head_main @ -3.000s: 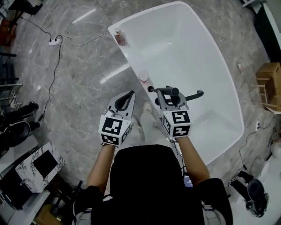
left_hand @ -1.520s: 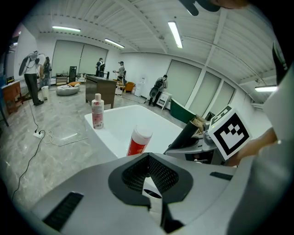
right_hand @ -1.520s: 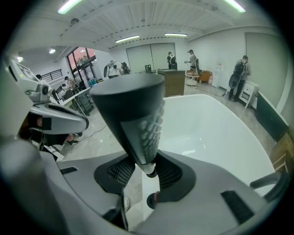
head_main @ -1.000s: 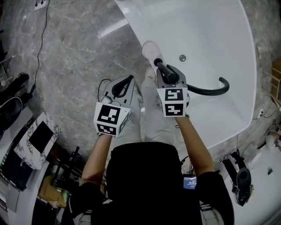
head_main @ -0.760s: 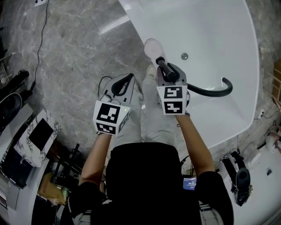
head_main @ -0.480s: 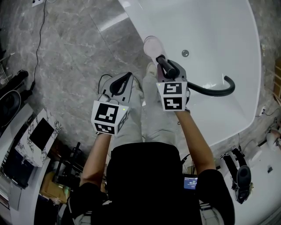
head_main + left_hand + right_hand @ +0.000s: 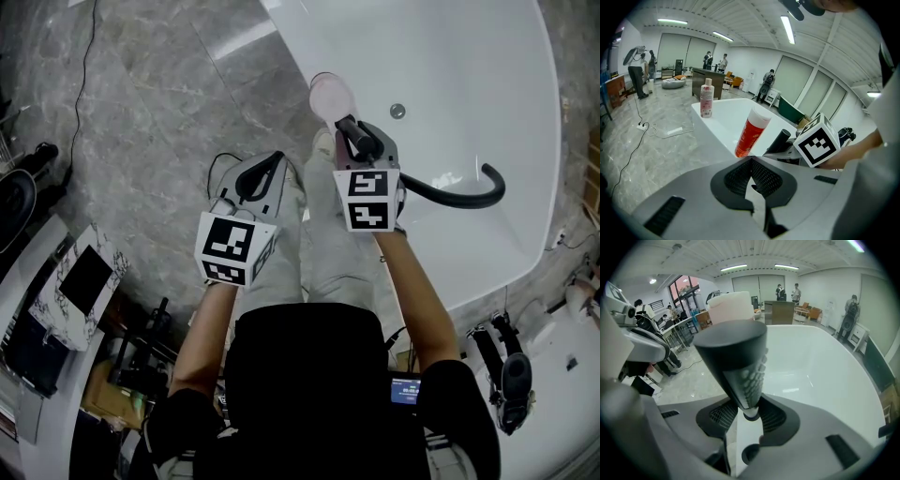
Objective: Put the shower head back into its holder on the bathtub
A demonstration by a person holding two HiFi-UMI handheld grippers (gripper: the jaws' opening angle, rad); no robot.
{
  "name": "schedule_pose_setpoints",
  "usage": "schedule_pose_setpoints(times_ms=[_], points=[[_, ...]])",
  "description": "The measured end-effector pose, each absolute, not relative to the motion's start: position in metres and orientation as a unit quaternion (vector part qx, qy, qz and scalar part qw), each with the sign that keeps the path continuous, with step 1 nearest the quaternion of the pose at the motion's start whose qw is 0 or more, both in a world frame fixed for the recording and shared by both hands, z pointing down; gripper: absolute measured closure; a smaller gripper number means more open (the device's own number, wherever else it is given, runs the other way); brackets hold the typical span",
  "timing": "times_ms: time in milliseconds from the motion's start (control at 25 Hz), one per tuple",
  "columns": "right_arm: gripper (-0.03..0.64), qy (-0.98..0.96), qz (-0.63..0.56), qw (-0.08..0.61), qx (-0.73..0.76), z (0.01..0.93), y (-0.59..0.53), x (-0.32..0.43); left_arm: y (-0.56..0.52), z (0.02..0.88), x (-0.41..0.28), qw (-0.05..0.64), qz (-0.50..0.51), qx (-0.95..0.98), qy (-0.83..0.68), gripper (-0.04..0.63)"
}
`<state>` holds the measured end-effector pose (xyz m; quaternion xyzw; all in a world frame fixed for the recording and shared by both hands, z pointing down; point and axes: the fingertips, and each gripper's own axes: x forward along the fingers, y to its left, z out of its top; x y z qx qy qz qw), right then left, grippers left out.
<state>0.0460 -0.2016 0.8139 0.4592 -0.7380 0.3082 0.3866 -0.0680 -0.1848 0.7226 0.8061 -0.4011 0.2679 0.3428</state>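
1. Right hand-held gripper clamped on dark handle of shower head; pale head pokes past jaw tips, over bathtub near rim.
2. Left hand-held gripper closed, empty, just beside, over floor.

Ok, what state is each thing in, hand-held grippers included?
shower head: clamped, over the bathtub rim.
right hand-held gripper: shut on shower head.
left hand-held gripper: shut, empty.
hose: trailing into the bathtub.
red bottle: standing on the rim.
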Motion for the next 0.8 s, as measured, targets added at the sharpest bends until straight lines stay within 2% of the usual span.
schedule_pose_setpoints(times_ms=[320, 480, 800], points=[[0.474, -0.742, 0.328, 0.372, 0.451, 0.808, -0.2, 0.044, -0.187, 0.716, -0.066, 0.339, 0.265, 0.809, -0.401, 0.581], [0.442, -0.747, 0.326, 0.368, 0.447, 0.799, -0.2, 0.042, -0.188, 0.709, -0.064, 0.334, 0.263, 0.812, -0.4, 0.581], [0.436, -0.754, 0.32, 0.356, 0.449, 0.775, -0.202, 0.042, -0.191, 0.683, -0.06, 0.317, 0.253, 0.821, -0.403, 0.581]])
